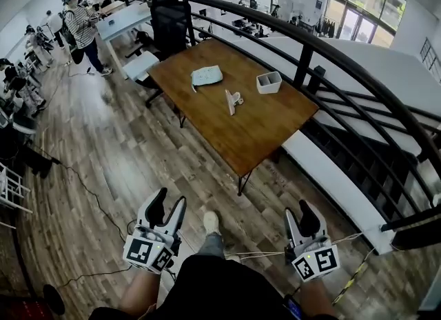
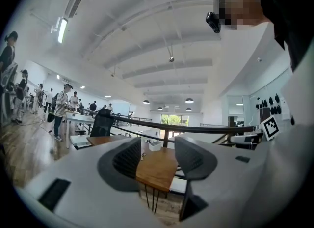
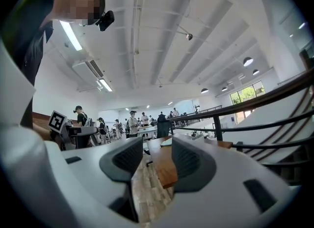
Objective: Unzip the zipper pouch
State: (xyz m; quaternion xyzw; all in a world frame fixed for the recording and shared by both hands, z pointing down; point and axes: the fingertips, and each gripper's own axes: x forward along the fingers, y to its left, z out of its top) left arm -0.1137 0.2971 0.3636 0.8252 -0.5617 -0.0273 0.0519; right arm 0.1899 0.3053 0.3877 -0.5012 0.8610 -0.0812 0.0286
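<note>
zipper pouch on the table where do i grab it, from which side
Pinch the zipper pouch by a corner, coming low from the floor side, not the railing side: it lies flat on the table. Its pull is too small to see.

Scene bright, light even. Main source: windows [image 1: 360, 0] at top right of head view, panes partly blown out. Strip light [image 2: 62, 29] and pendant lamps [image 2: 189, 100] lit in left gripper view; tube lights [image 3: 72, 35] glare white in right gripper view. Shadow under table [image 1: 255, 125] soft and short. Strong fisheye distortion: railing [image 1: 304, 63] bows, corners black in gripper views. Foreground close to the gripper cameras soft; distant room sharper.
</note>
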